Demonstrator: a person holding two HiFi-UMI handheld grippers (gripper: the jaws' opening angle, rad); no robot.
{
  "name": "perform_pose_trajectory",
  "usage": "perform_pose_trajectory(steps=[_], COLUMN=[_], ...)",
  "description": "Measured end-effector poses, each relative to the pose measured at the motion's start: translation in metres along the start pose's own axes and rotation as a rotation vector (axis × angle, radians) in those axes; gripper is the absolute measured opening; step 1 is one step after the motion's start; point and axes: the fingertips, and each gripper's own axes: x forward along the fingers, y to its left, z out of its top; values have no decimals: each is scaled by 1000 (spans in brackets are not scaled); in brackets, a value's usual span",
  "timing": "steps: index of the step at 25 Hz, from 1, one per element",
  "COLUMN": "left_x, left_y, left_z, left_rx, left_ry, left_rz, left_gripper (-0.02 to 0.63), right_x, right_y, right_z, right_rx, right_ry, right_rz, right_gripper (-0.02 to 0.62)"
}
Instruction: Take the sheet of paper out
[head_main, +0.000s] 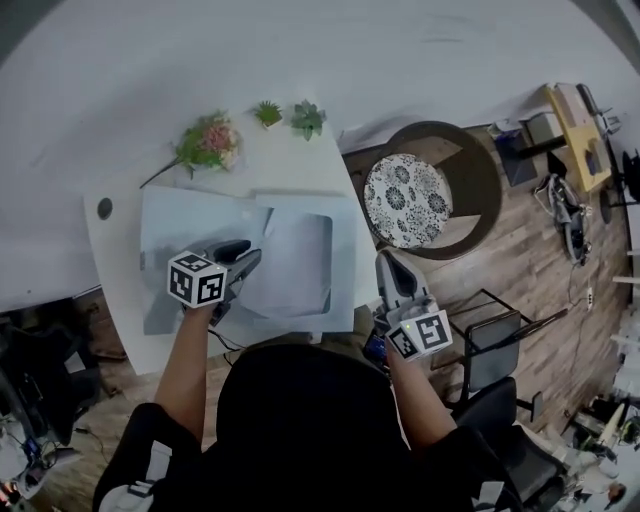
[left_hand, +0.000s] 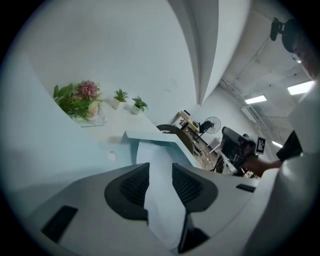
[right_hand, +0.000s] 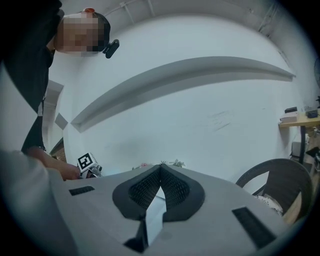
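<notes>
Paper sheet (head_main: 292, 262) lies on pale folder (head_main: 190, 225) on table (head_main: 300, 150), just ahead of L gripper (head_main: 245, 258): jaws wide, nothing pinched. R gripper (head_main: 386, 264) closed, empty. I'd go low, pinch sheet edge only, not folder.

What's on your table (head_main: 115, 300)
A bouquet (head_main: 208, 143) and two potted plants (head_main: 267, 113) line the far edge. The folder (head_main: 185, 215) lies before you, with the sheet of paper (head_main: 295, 260) on its right part. A chair (head_main: 478, 170) stands right of the table.
</notes>
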Motion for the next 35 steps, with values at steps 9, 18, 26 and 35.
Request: perform_pose_trajectory(steps=[9,18,26,35], left_x=[60,84,94,75], left_y=[42,51,55,51], left_z=[2,1,0,-5], left_rx=[-13,-71,-77,-139], left_ry=[119,155,224,227], left_rz=[28,-20,-13,-8], left_gripper=[133,133,81,3], right_x=[38,58,66,67], right_y=[-35,-58,-57,-50], right_z=[-13,-38,-50,-48], right_rx=[49,108,130,122], right_ry=[57,111,140,129], right_rz=[42,53,72,95], right_gripper=[9,9,9,9])
